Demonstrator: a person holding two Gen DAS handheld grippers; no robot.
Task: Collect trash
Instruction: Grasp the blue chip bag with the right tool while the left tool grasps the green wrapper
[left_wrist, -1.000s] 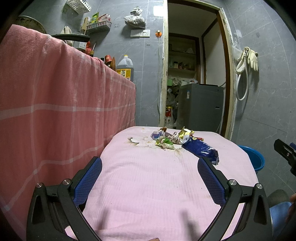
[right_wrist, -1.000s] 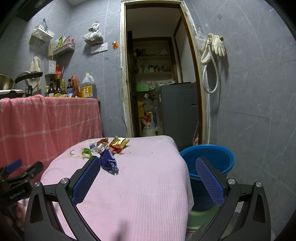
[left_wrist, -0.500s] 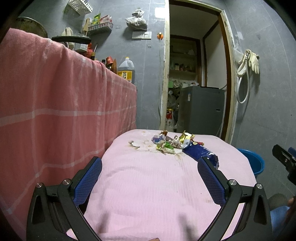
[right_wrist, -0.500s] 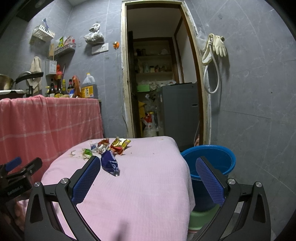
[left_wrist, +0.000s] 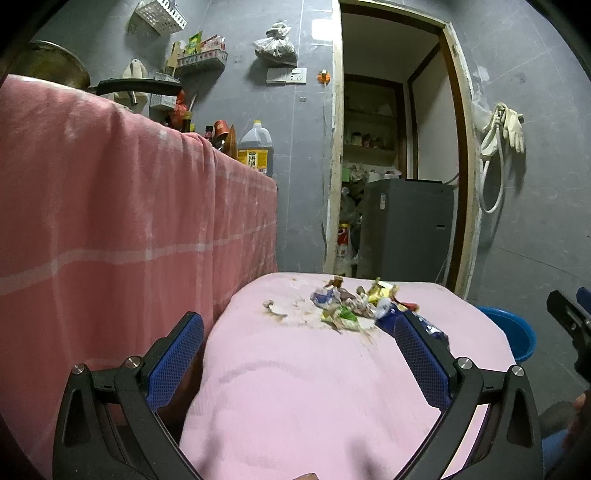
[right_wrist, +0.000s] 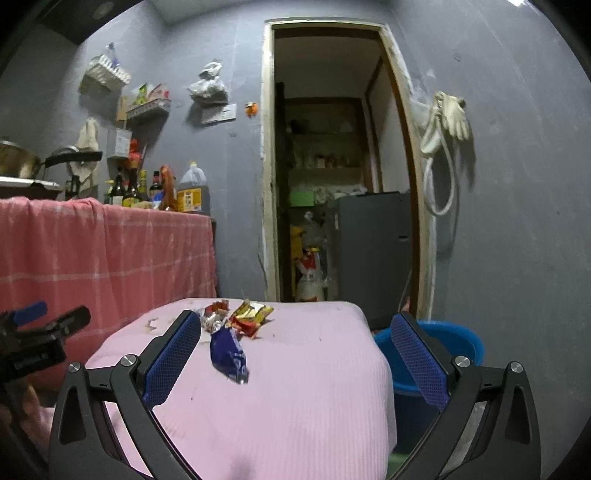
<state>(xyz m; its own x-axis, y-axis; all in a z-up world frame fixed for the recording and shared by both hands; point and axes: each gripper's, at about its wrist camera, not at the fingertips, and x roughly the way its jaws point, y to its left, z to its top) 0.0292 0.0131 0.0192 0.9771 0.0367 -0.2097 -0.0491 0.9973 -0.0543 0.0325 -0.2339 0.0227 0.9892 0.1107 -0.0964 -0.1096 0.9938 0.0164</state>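
A: Where's the rubbish?

B: Heaped at the far end of the pink cloth-covered table (left_wrist: 295, 387): crumpled foil and paper wrappers (left_wrist: 351, 302), with a dark blue crinkled snack bag (right_wrist: 227, 354) lying nearest.

A: And the tongs?

B: Left gripper (left_wrist: 299, 354) gaping wide, holding nothing; right gripper (right_wrist: 295, 354) the same, both short of the pile.

A: Best approach?

B: I'd take the blue bag first with the right one, pinching across its narrow middle, low to the cloth without snagging it. The round blue plastic bucket (right_wrist: 461, 343) just beside the table's right edge looks like the drop
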